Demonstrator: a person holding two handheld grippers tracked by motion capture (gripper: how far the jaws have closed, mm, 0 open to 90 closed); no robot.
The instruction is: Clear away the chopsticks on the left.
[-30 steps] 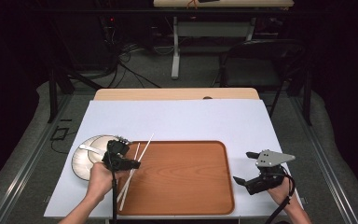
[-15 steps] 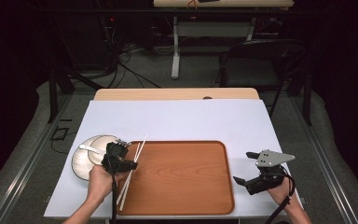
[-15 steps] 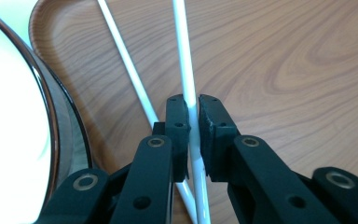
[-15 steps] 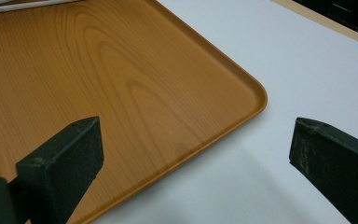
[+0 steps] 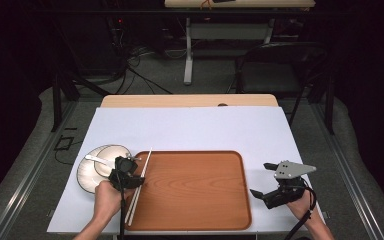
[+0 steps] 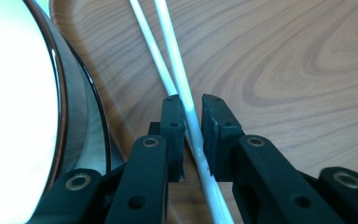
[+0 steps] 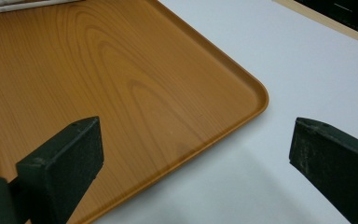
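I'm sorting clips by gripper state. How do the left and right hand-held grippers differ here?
The left hand-held gripper has its jaws nearly closed around white chopsticks, and they have just been opening slightly; the right hand-held gripper stands wide open with nothing between its jaws. The left is over the wooden tray's left edge, the right off its right edge. Both have black jaws.

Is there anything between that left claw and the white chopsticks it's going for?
Nothing visible. The left gripper already has the chopsticks between its jaws, which have just been opening a little; whether the pads press on them I cannot tell. They lie along the left edge of the wooden tray, beside the plate.
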